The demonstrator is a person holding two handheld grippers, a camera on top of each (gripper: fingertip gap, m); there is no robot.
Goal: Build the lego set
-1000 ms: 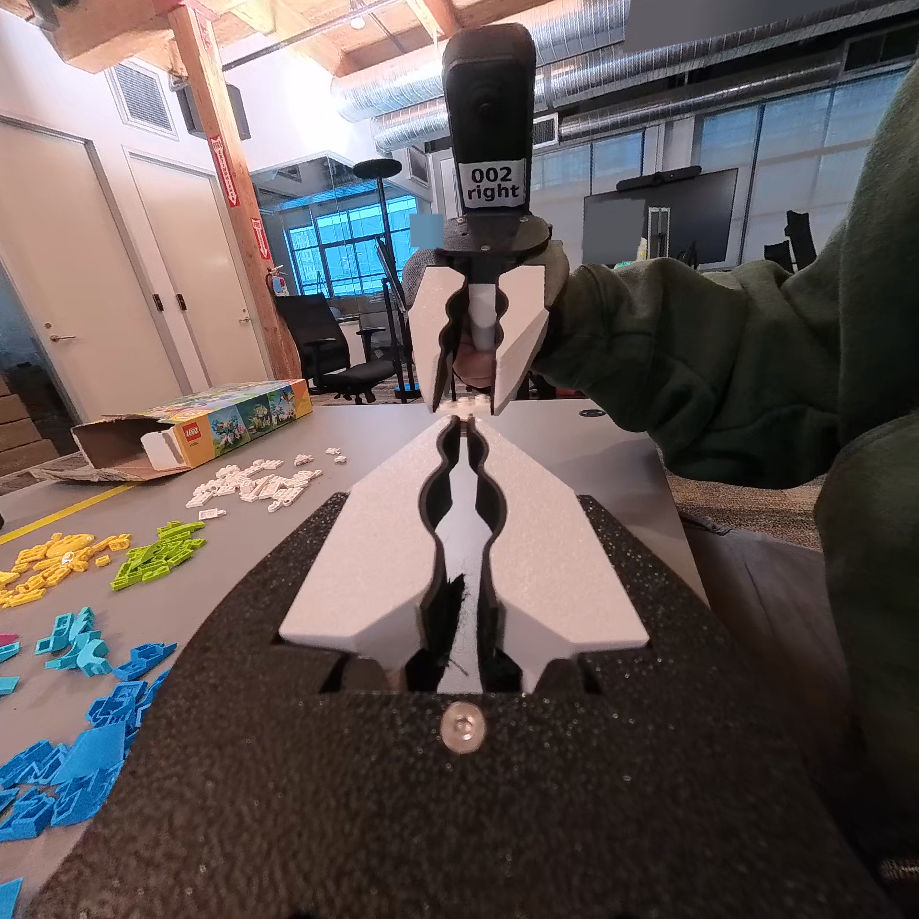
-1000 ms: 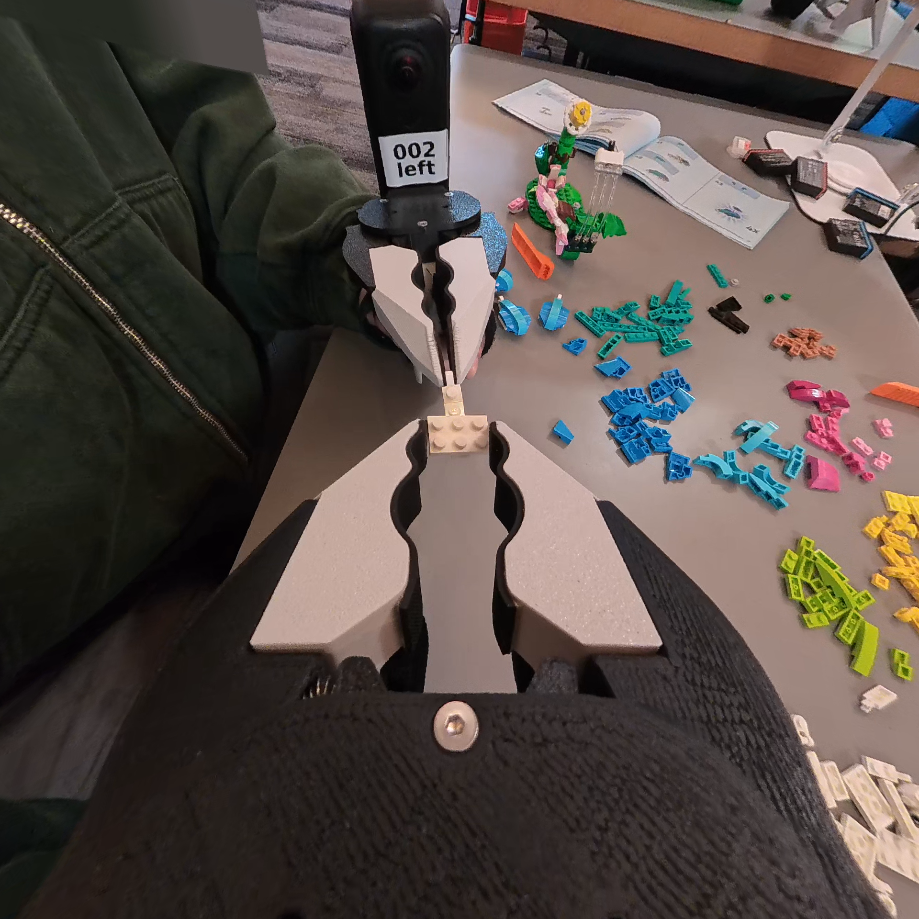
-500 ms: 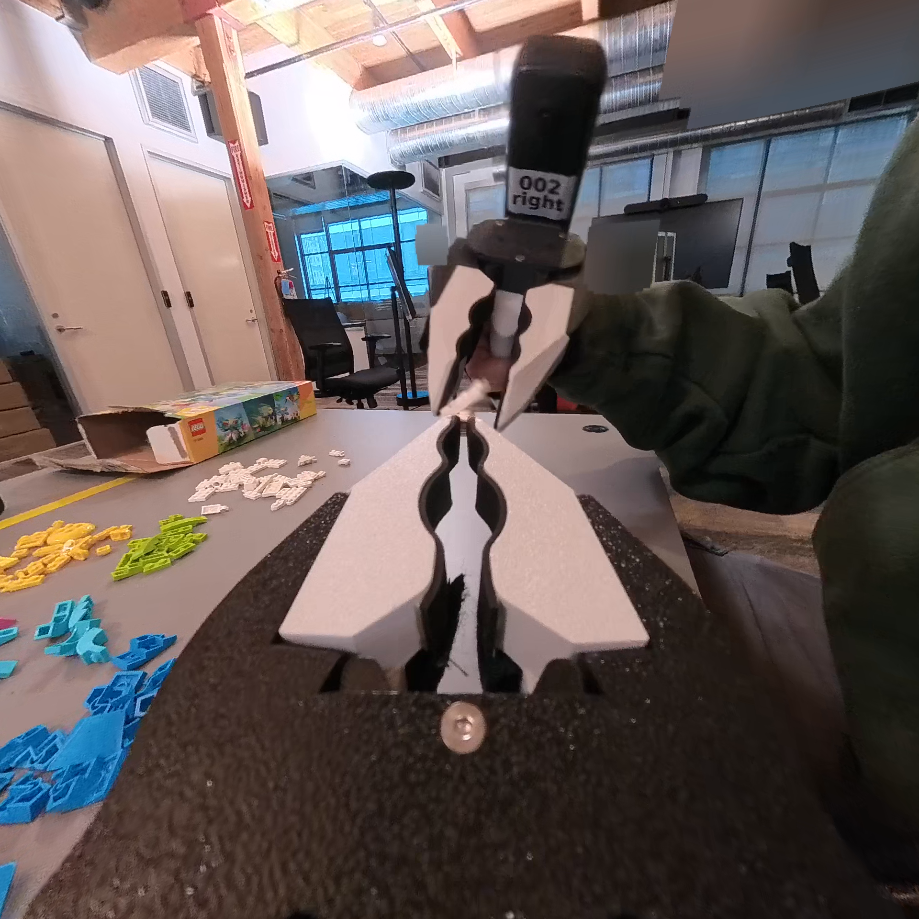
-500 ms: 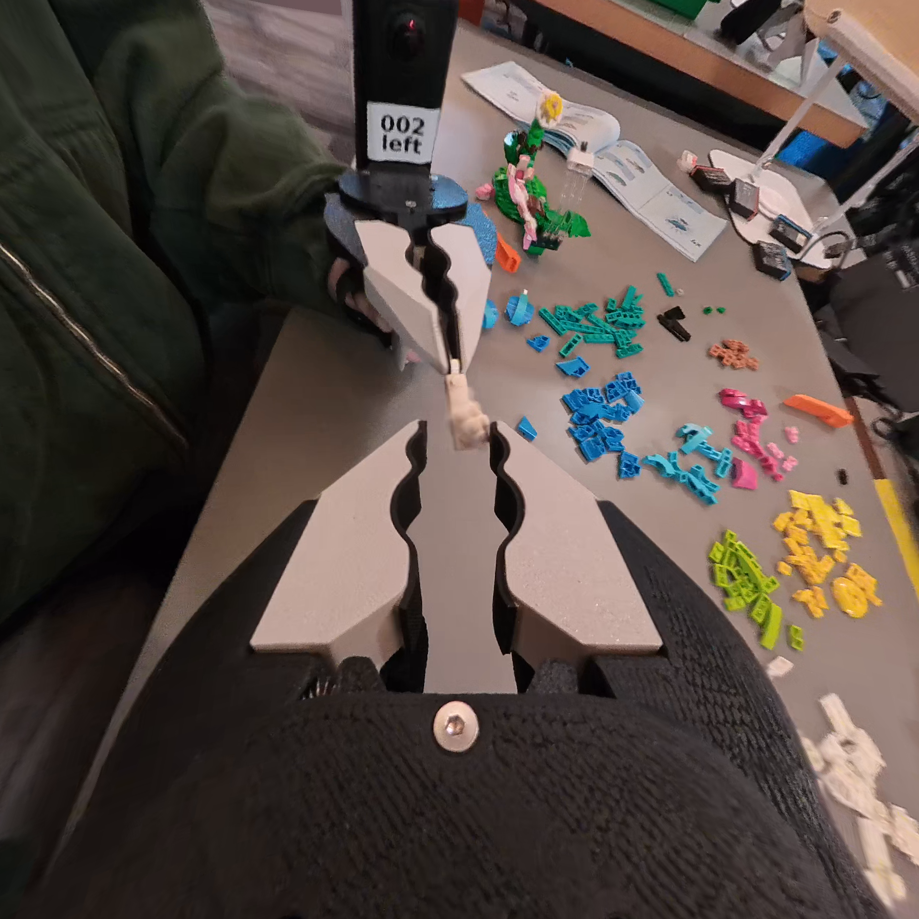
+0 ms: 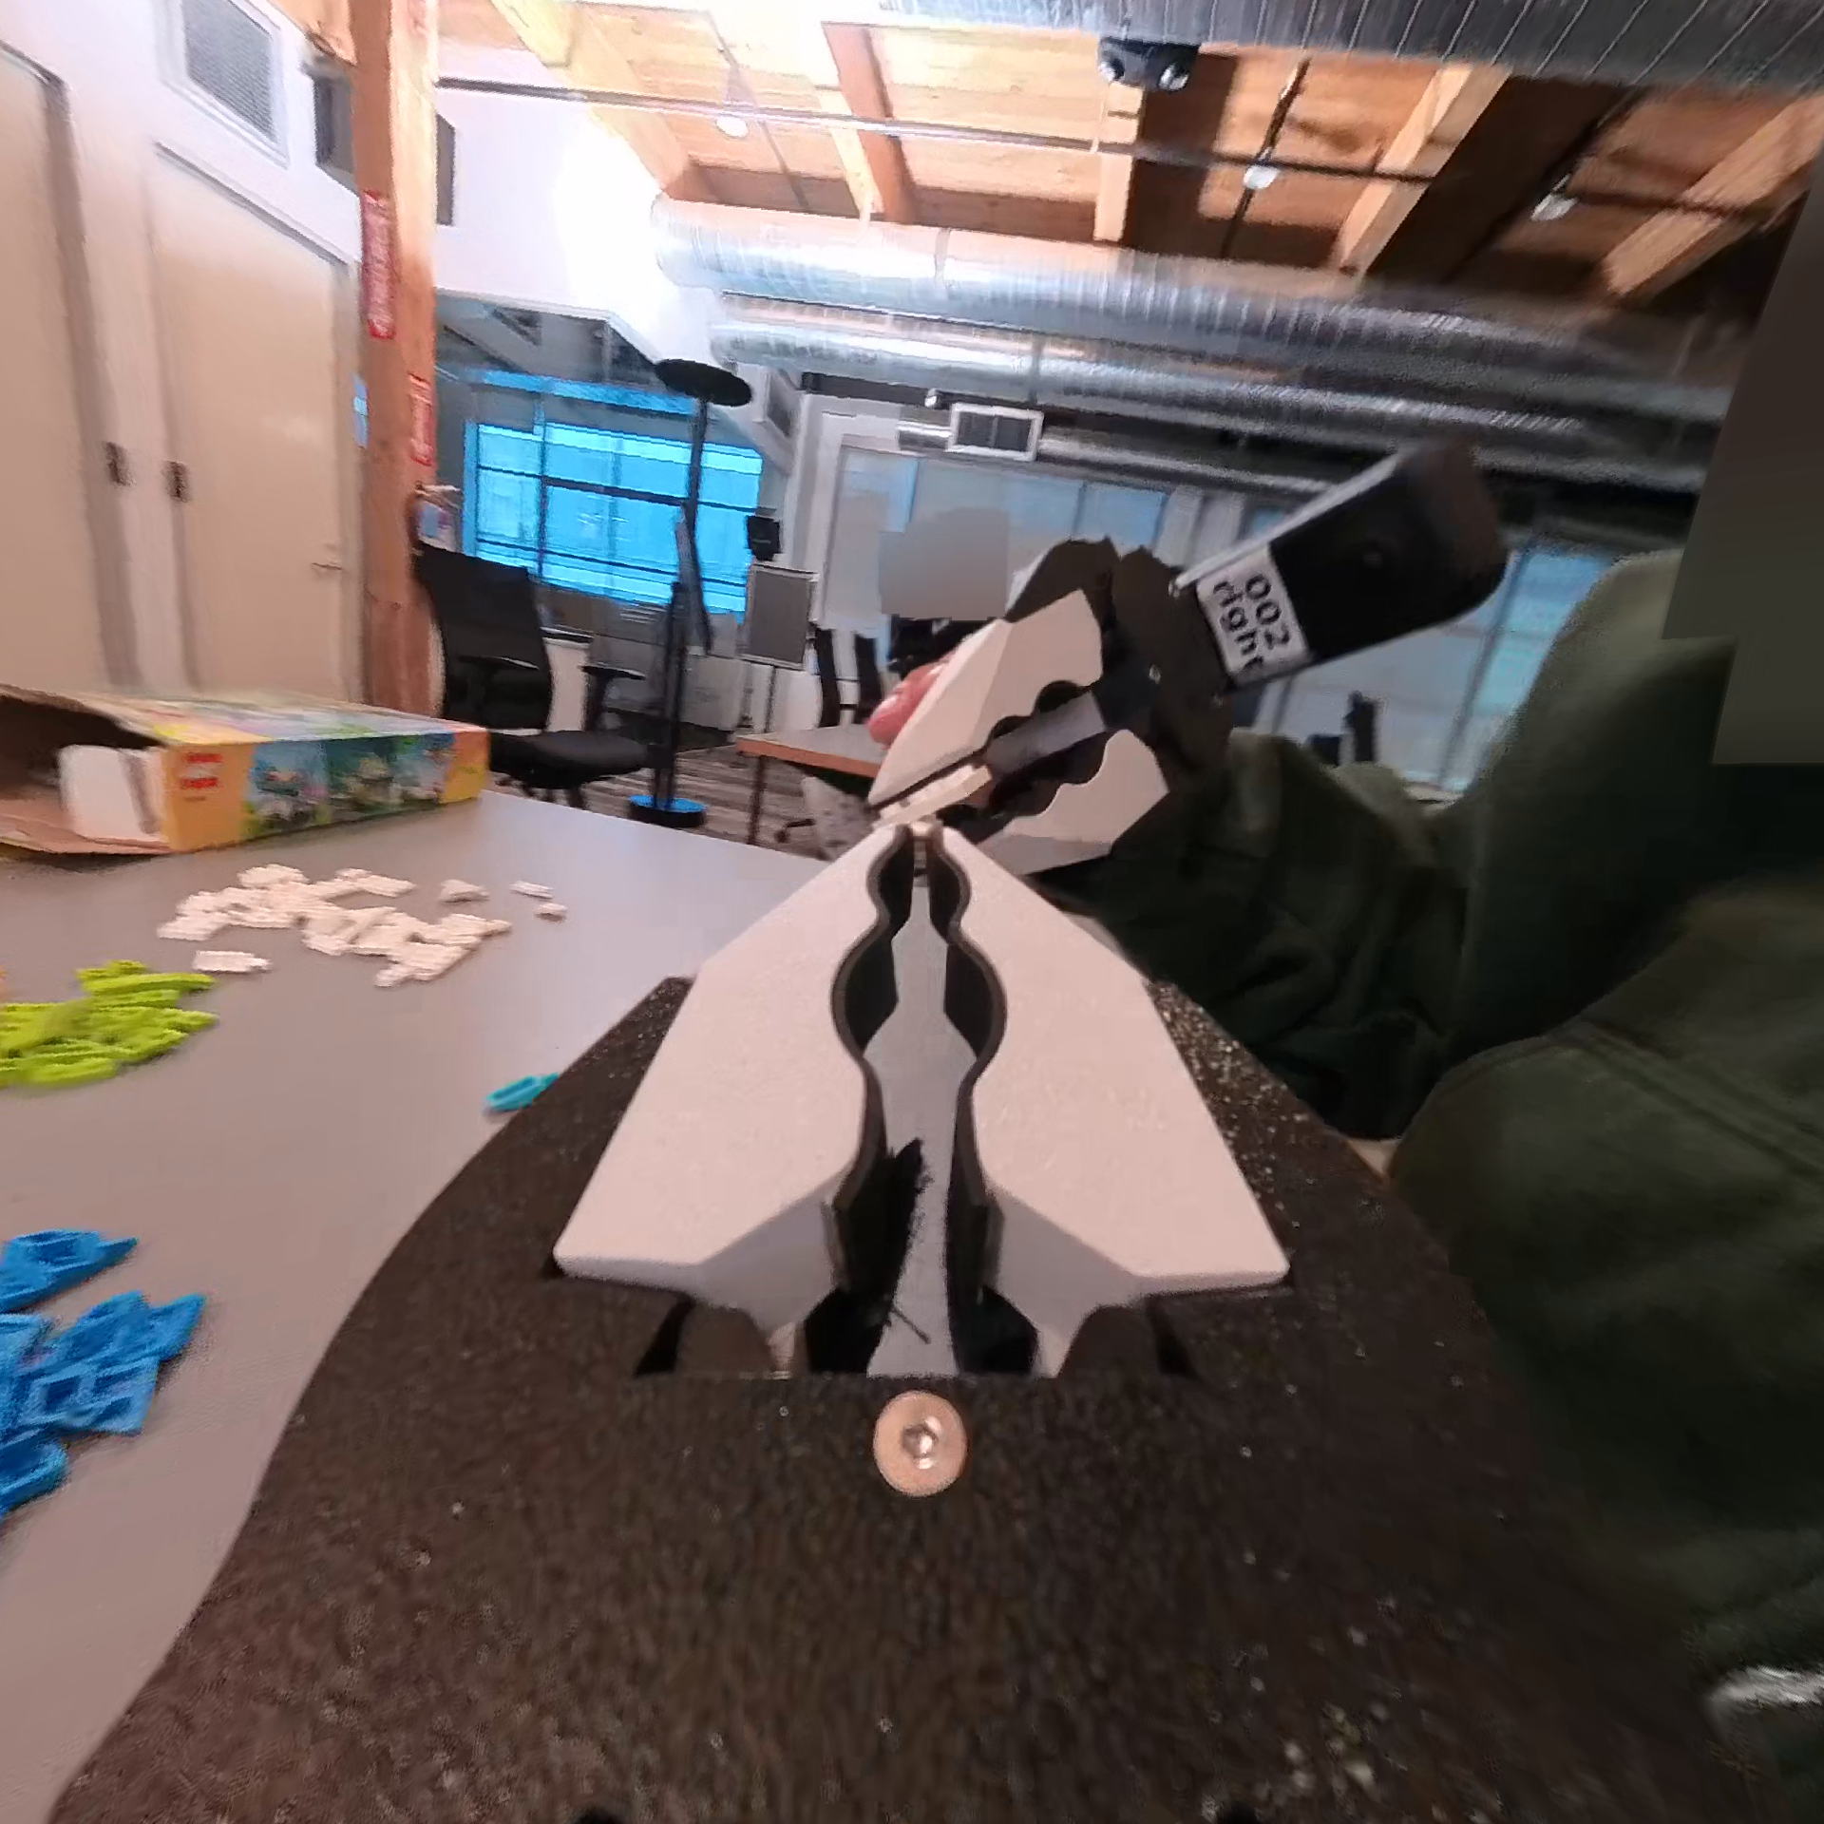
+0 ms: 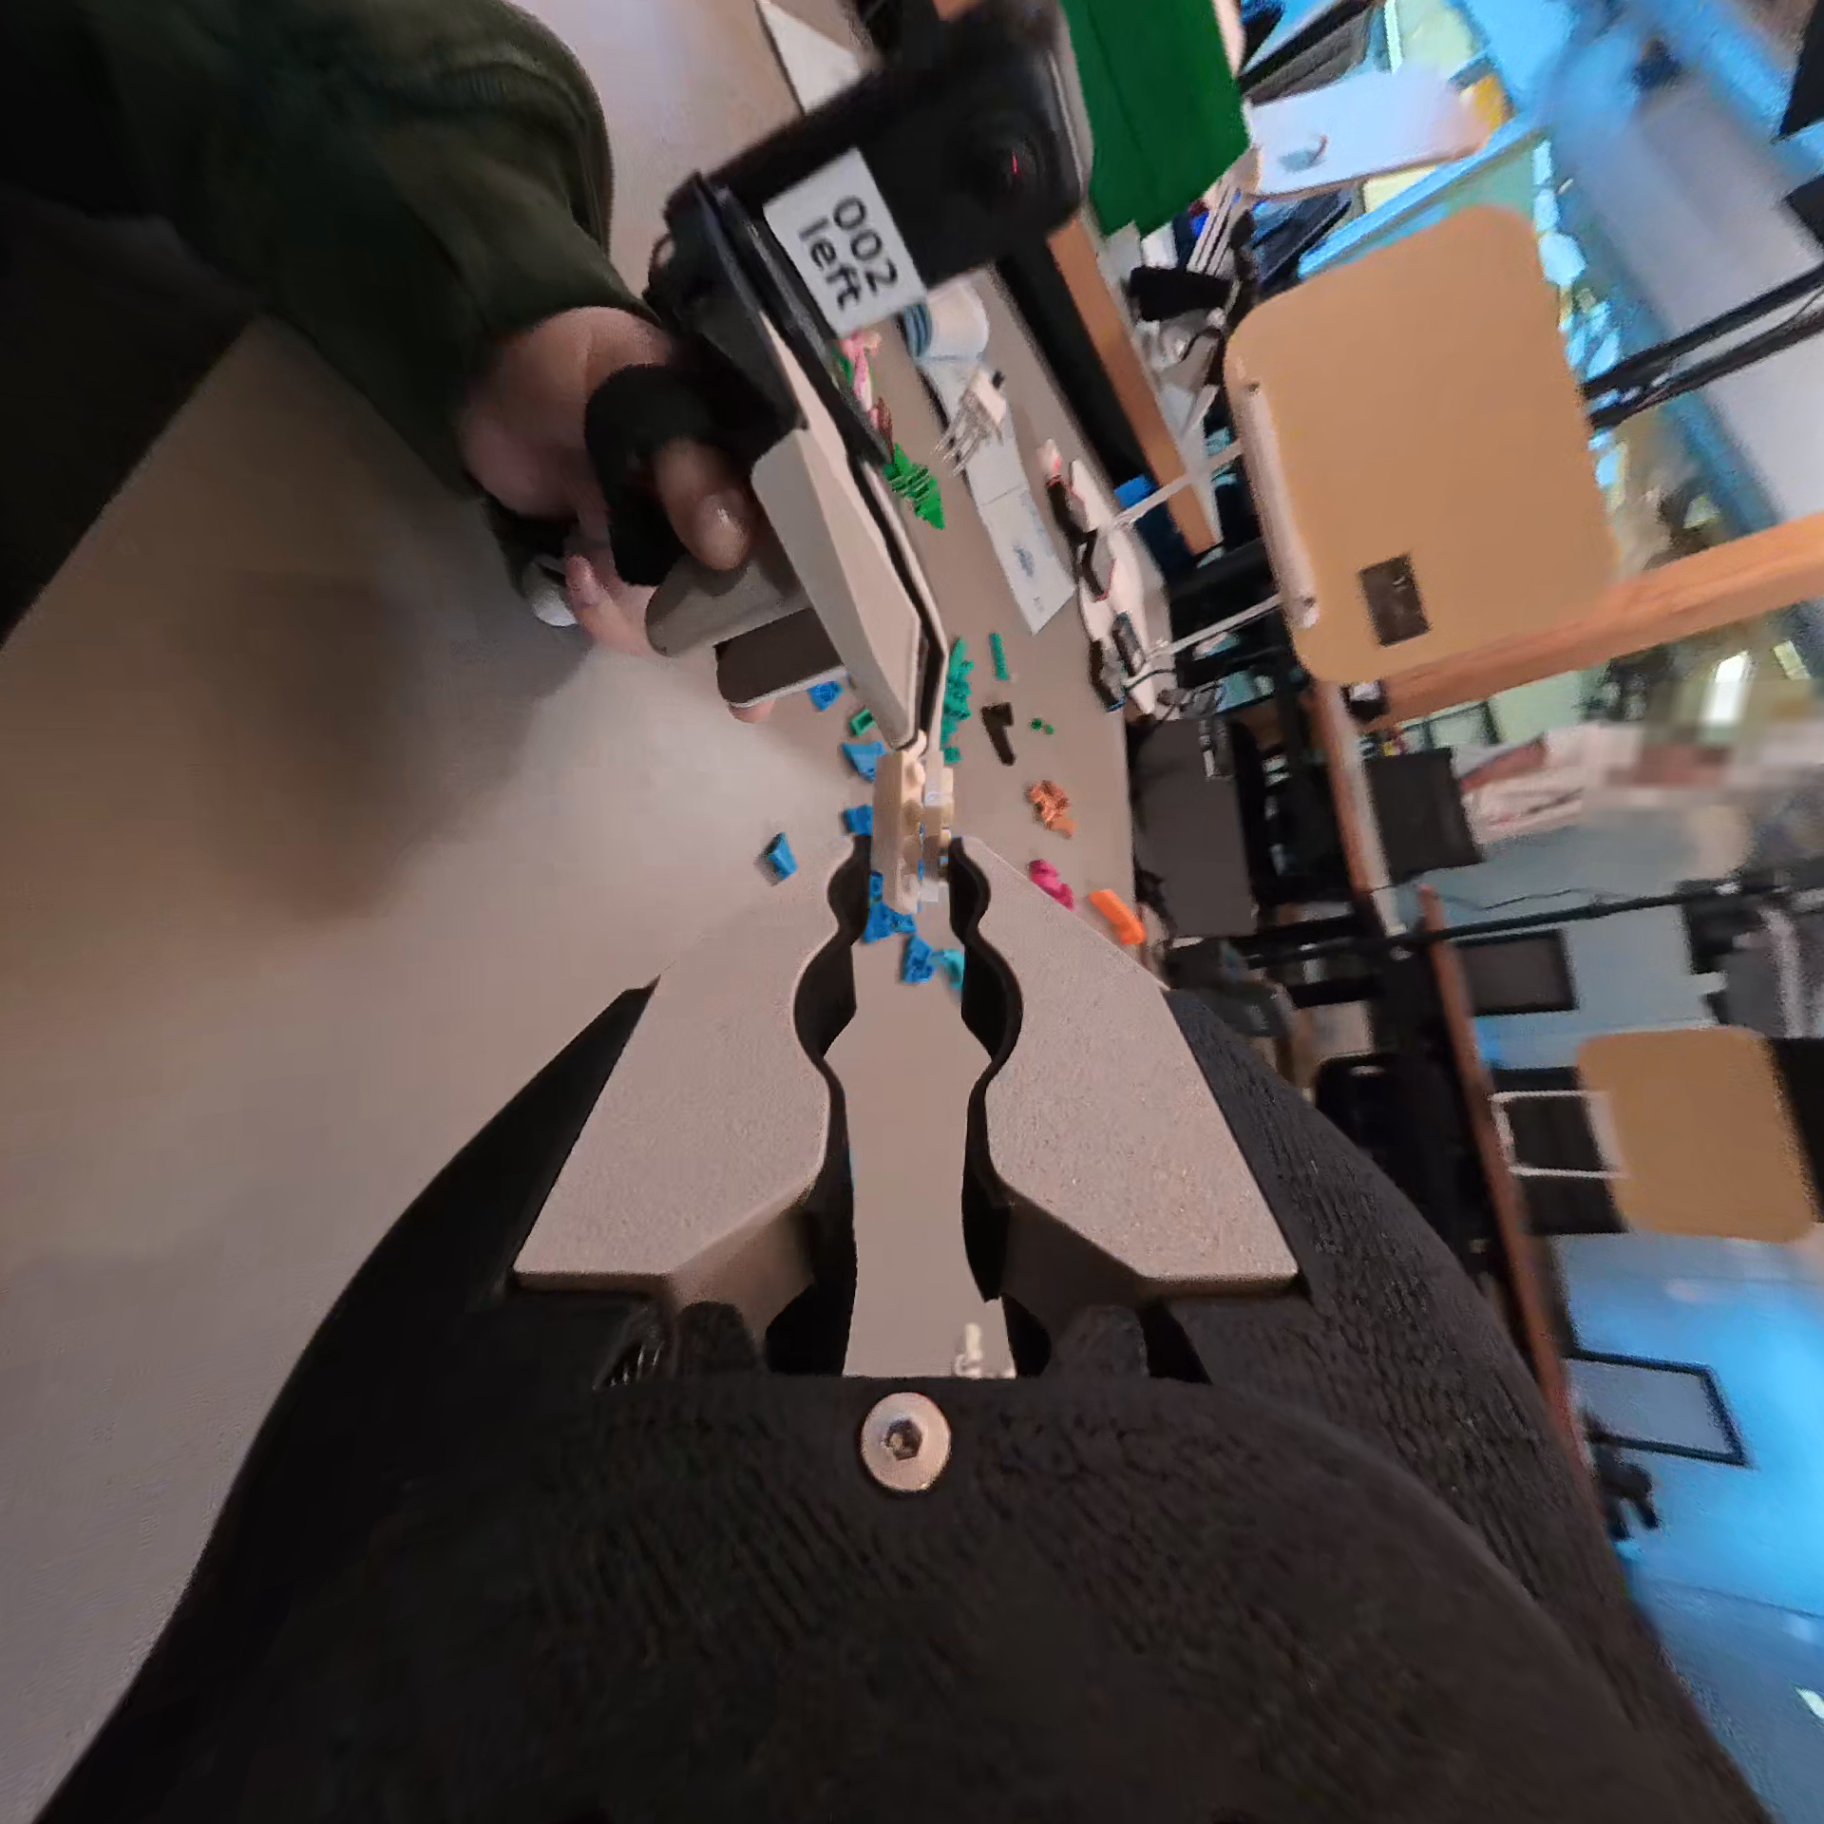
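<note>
left wrist view: going left to right we see blue bricks, lime bricks and white bricks scattered on the grey surface before an opened box, then our left gripper with jaws pinched together on a small white piece. in the right wrist view our right gripper has its jaws clamped on the white plate assembly, held in the air above the surface, the two grippers meeting tip to tip on it.

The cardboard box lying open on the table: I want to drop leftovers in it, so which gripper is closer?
Left, probably. The box lies far left of the left gripper; the right gripper meets it tip to tip from the side away from the box.
</note>
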